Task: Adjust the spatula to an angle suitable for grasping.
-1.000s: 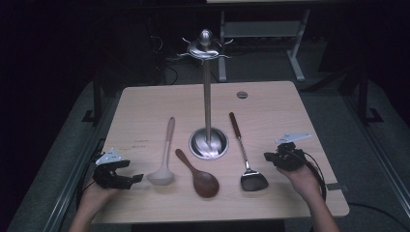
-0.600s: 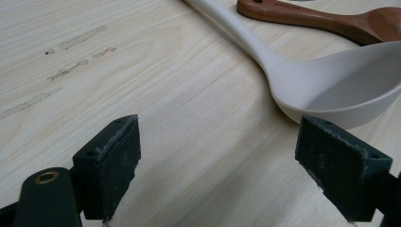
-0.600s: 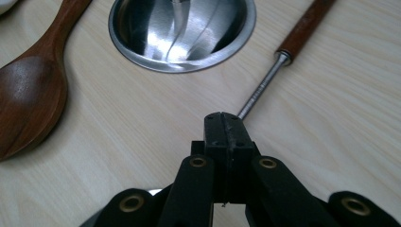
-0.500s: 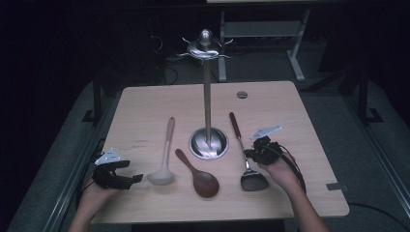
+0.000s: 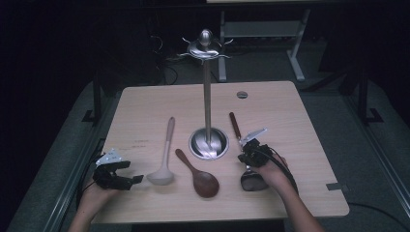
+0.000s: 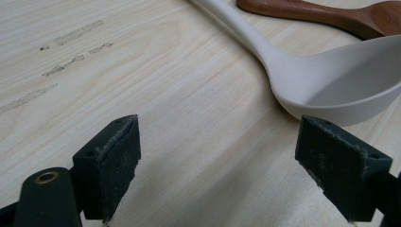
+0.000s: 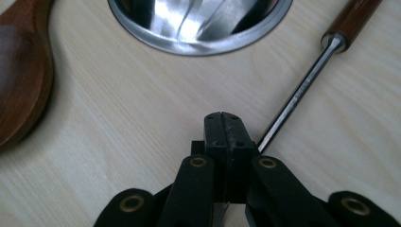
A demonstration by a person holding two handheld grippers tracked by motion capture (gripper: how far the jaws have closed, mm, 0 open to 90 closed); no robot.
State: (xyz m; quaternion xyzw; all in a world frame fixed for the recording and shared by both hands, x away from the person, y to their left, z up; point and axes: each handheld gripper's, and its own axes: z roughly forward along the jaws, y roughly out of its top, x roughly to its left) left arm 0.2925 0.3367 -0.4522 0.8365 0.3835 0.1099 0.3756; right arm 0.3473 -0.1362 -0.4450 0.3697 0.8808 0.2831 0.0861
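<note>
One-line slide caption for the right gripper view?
Shut right tongs beside the steel-shafted, wooden-handled spatula, near the round steel stand base.

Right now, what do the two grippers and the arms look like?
Both the left gripper and the right gripper are black, each topped by a grey three-cornered plate and trailing a black cable. The pads are black, blocky and scuffed; brass-coloured rivets join the linkage arms. Forearms are bare, no sleeves showing.

High view: above the near edge, facing forward and down over the whole table (image 5: 290,104). Left gripper view: low and close, facing the ladle (image 6: 331,90) and spoon (image 6: 331,16). Right gripper view: equally close, sharing that spoon (image 7: 21,71) beside the stand base (image 7: 198,23).
</note>
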